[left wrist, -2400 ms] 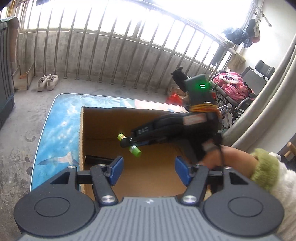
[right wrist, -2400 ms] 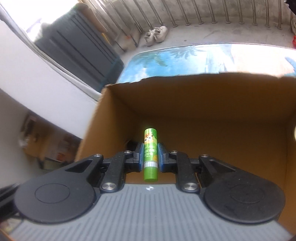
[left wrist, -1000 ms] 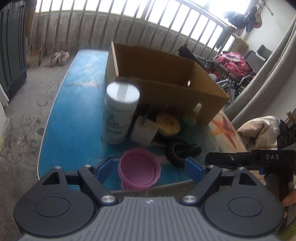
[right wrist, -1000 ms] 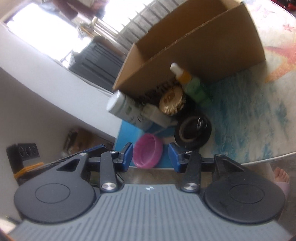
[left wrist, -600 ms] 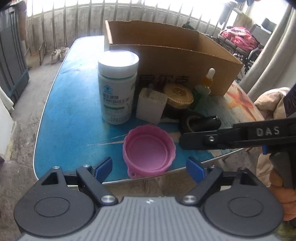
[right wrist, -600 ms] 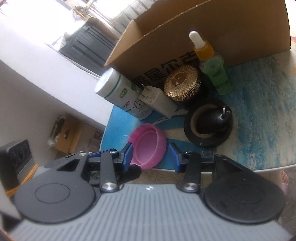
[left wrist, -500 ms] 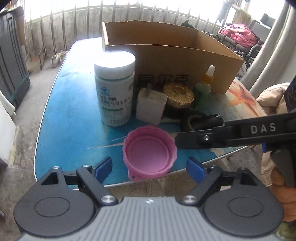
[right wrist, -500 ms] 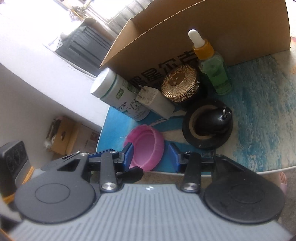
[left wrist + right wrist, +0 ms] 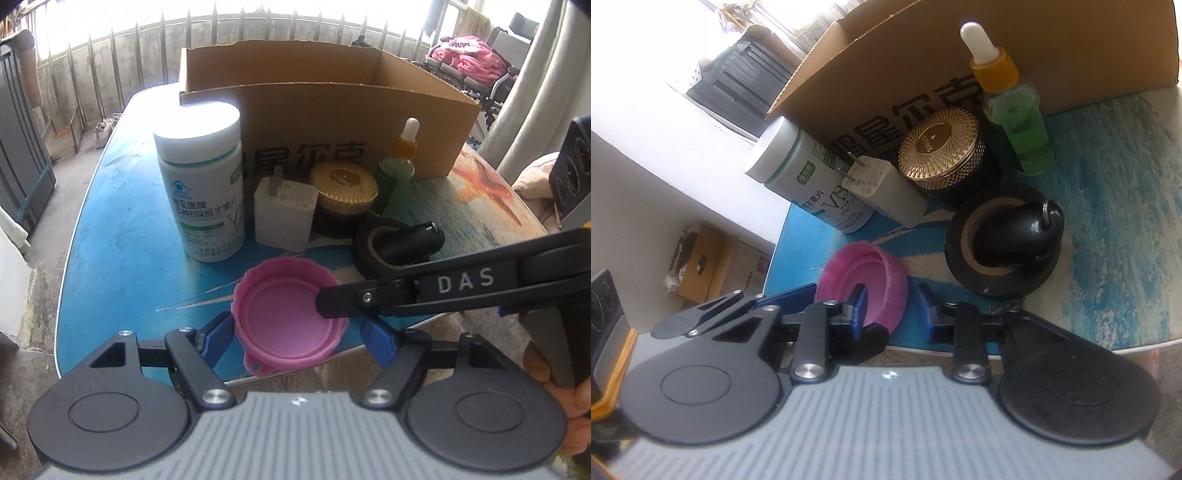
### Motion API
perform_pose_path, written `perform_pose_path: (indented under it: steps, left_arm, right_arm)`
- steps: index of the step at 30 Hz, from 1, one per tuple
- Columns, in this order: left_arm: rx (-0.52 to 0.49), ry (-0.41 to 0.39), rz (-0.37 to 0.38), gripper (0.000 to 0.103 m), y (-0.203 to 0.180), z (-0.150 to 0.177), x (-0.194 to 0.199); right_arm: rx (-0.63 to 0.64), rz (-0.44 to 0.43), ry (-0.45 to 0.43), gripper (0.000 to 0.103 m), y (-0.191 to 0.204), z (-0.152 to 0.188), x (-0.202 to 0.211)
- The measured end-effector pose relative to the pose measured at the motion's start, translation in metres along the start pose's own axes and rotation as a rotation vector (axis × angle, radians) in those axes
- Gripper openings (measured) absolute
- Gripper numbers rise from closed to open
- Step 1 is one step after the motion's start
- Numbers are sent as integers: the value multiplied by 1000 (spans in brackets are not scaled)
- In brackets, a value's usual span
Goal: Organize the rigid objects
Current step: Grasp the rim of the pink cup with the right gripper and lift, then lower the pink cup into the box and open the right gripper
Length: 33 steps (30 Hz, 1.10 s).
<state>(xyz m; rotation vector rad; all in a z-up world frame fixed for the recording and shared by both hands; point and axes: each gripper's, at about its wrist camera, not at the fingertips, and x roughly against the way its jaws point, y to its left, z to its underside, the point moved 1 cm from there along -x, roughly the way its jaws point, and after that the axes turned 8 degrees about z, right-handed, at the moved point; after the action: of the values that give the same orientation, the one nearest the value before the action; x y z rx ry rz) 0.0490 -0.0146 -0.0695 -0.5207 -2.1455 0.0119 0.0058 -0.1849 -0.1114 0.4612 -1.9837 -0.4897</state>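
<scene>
The round pink plastic bowl [image 9: 291, 314] sits at the near edge of the blue printed tabletop [image 9: 122, 236], in front of the brown cardboard box [image 9: 325, 122]. The left claw [image 9: 301, 334] is spread wide, its blue pads flanking the bowl. The right claw [image 9: 892, 308] is parted too, one finger inside the bowl, the other outside its rim.

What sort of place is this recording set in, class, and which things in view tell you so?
Probably a home balcony. Metal railing bars on a low concrete wall let daylight in, a pair of shoes sits on the concrete floor, and household bits lie on a blue table before a cardboard box.
</scene>
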Motion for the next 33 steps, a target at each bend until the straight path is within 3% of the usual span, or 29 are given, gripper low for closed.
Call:
perform_pose_path:
  steps: [12,20,27,30,33]
  left_arm:
    - [-61,-57,-54,69,-22,2,23]
    - [-147,-205,-113,69,-47,-16,71]
    - [-165,-346,-166,69,-57,-71,106]
    - [-153,-372,-173,69,-55,-99,110]
    - [-111,-338,-159,69,-43,-130,98]
  right_arm:
    - [31,-21,-78,19,7,6,27]
    - [181,-14,-261,18,45,-4,85]
    - [340,-25,-380,18,77,-63,127]
    - [385,-7,-366,18,86,-100,128]
    - [389,12,-287,17,88,-142,114]
